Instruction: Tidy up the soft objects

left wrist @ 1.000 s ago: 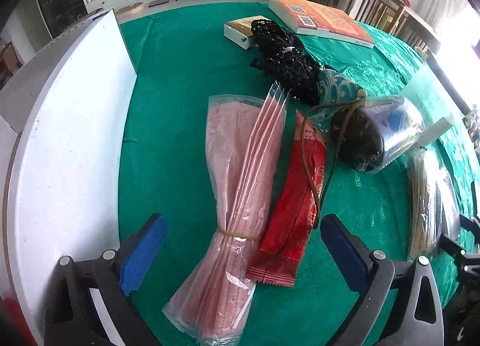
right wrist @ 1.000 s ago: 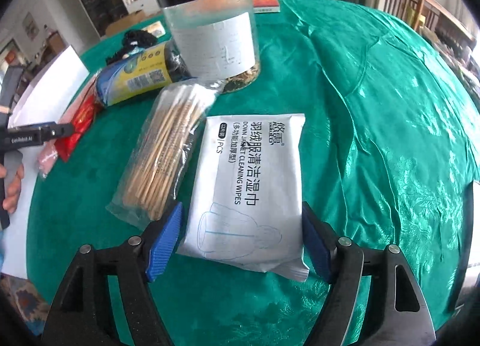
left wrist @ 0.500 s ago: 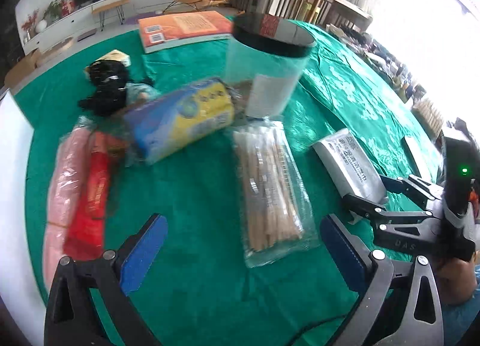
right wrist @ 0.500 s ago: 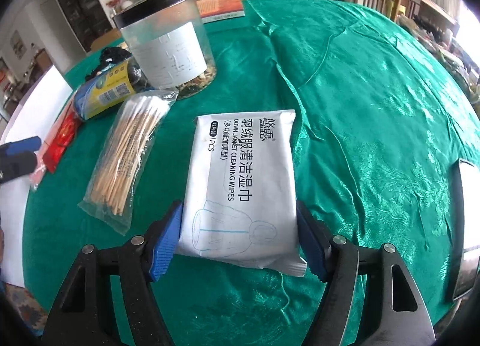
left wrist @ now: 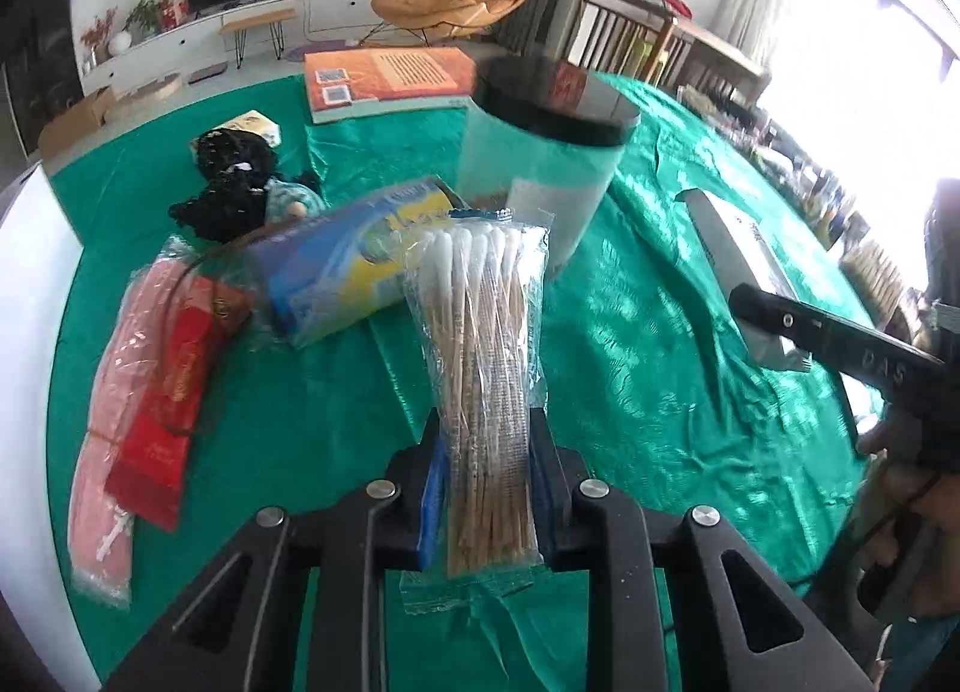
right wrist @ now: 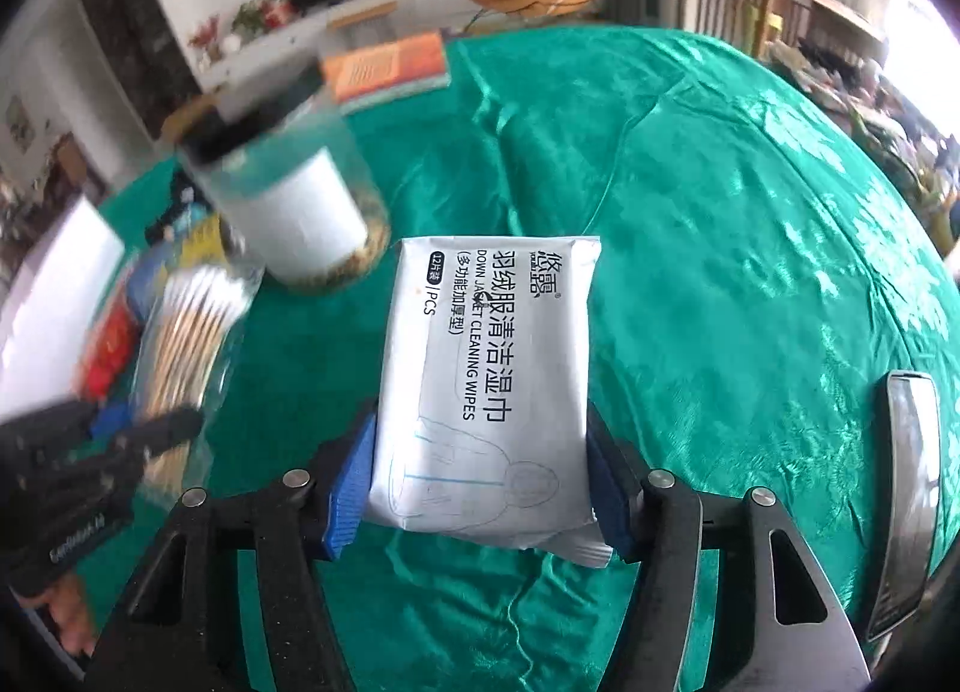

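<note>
My left gripper is shut on a clear bag of cotton swabs and grips its near end. My right gripper is shut on a white pack of cleaning wipes at its near end. The wipes pack also shows at the right in the left wrist view. The swab bag and left gripper show blurred at the left in the right wrist view. Both packs are over the green tablecloth.
A clear jar with a black lid stands mid-table. A blue and yellow roll, a red packet, a pink mask pack and a black cloth lie left. An orange book lies far back. A white board stands left.
My left gripper has swung right from the masks to the swab bag and closed on it. My right gripper has closed on the wipes pack and raised its far end.
</note>
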